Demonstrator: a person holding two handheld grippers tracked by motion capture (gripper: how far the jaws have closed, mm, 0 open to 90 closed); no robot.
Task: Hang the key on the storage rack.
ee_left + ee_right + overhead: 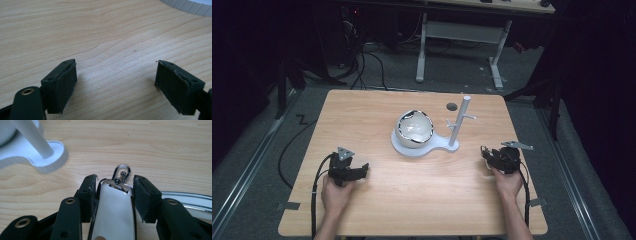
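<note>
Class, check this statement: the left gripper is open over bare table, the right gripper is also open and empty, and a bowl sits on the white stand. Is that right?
One part is wrong. The right gripper is not empty: the right gripper view shows its jaws closed on a white strap with a metal clasp. The left gripper is open over the table, and the bowl sits on the white stand.

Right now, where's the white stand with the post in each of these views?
High view: white stand mid-table, bowl on it, post right.
Left gripper view: base rim, top right corner.
Right gripper view: top left, post rising.
Shared landmark: wooden table.
</note>
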